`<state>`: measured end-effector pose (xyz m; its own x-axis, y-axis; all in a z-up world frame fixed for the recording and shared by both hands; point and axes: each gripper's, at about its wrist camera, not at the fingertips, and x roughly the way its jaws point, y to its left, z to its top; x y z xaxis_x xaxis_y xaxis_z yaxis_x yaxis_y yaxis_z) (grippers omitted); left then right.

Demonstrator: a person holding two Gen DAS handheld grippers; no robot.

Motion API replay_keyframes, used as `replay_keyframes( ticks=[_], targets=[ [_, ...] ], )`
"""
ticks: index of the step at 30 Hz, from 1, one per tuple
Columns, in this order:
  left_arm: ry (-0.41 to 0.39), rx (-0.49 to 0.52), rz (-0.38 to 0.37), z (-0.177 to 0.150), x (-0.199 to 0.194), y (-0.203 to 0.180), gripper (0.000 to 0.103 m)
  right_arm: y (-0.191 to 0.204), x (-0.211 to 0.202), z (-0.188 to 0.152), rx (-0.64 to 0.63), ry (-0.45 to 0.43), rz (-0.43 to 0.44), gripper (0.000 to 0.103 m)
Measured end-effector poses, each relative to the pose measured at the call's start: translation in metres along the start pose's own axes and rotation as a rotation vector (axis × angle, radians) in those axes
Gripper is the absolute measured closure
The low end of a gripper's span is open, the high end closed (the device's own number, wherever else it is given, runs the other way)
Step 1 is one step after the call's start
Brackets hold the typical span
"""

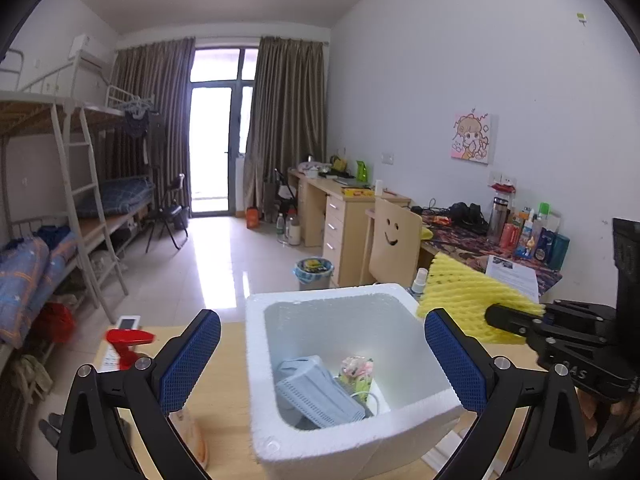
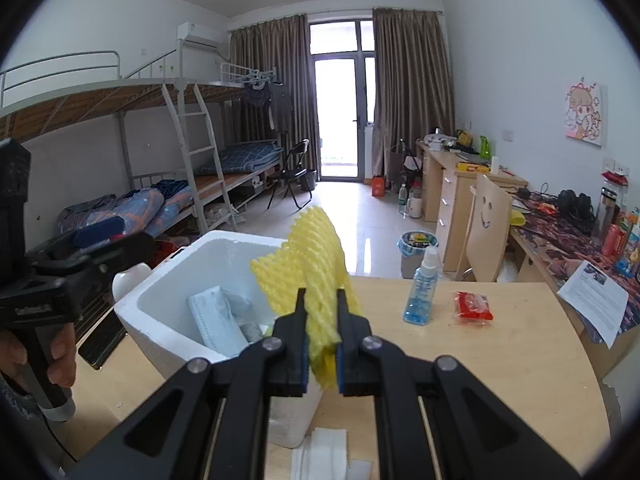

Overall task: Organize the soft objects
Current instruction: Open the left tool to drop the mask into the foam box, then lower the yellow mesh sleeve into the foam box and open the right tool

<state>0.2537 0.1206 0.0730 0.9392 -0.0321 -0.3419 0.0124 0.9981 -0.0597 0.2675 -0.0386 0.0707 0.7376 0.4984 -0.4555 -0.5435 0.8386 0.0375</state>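
Note:
A white foam box (image 1: 256, 320) stands on the wooden table. Blue face masks (image 1: 316, 392) and a small colourful packet (image 1: 358, 372) lie inside it. My left gripper (image 1: 322, 322) hangs just above and in front of the box, jaws wide open with nothing between the blue pads (image 1: 188, 360). My right gripper (image 2: 321, 294) is shut on a yellow foam net (image 2: 316, 248), which it holds upright over the box's (image 2: 160, 280) near right rim. The net (image 1: 460, 296) also shows at the right of the left wrist view, with the masks (image 2: 216, 320) below it.
On the table to the right stand a blue spray bottle (image 2: 422, 292) and a red packet (image 2: 474, 306). A white tissue pack (image 2: 320, 452) lies near the front edge. A red tool (image 1: 128, 340) sits left of the box. A hand (image 2: 60, 356) holds the left gripper's handle.

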Motion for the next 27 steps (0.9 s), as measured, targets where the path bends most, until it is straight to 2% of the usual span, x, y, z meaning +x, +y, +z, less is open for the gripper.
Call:
replay_keyframes(
  ticks=[5,18,23,27],
  targets=[
    [-0.027,0.025,0.027,-0.003,-0.013,0.007,0.001,0.01,0.006,0.002,-0.015,0.009,0.029,0.09],
    [-0.065,-0.019,0.1,-0.01,-0.049,0.039,0.001,0.048,0.03,0.011,-0.077,0.019,0.11,0.09],
    [-0.075,-0.044,0.12,-0.013,-0.059,0.048,0.001,0.059,0.041,0.015,-0.086,0.014,0.112,0.09],
    [-0.077,-0.065,0.123,-0.014,-0.063,0.056,0.001,0.058,0.055,0.018,-0.059,0.043,0.107,0.09]
  ],
)
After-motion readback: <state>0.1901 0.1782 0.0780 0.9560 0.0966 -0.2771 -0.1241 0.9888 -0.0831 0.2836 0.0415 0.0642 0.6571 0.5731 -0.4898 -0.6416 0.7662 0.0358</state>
